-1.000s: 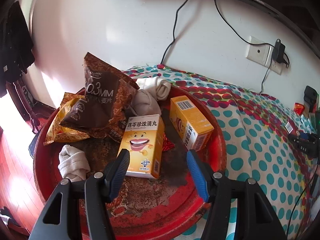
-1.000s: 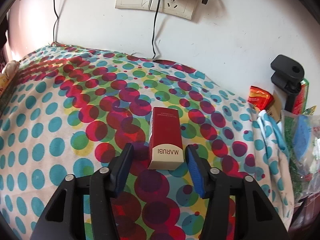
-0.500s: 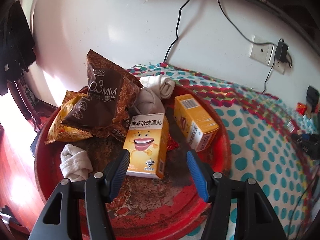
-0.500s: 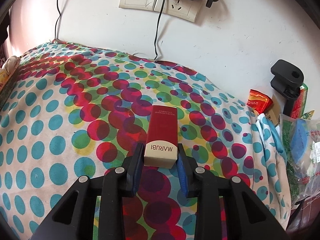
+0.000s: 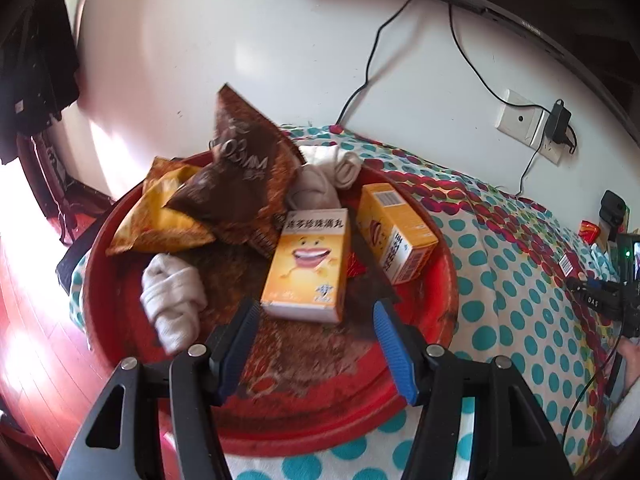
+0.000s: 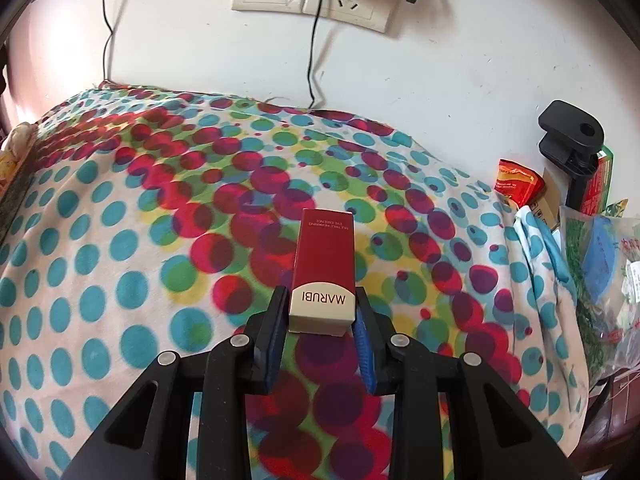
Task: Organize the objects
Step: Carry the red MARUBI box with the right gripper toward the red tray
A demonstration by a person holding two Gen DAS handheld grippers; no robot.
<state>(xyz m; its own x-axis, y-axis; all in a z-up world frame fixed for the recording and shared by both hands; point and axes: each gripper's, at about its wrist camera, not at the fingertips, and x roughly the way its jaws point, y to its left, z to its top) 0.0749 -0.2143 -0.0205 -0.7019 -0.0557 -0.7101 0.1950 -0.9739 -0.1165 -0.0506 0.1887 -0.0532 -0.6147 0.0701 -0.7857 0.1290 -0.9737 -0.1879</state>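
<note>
The right tongs [image 6: 322, 322] have just closed on the red box [image 6: 324, 266], which lies on the dotted cloth [image 6: 120, 240]. The left tongs [image 5: 316, 332] hang open and empty over the tray [image 5: 436, 320], which already holds boxes, snack bags and socks. One box left, by my judgement.

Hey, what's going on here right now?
Someone is tidying with two handheld grippers. The right gripper has just closed its fingers on a red MARUBI box lying on the dotted cloth. The left gripper is open above a red tray holding yellow boxes, snack bags and rolled socks.
</note>
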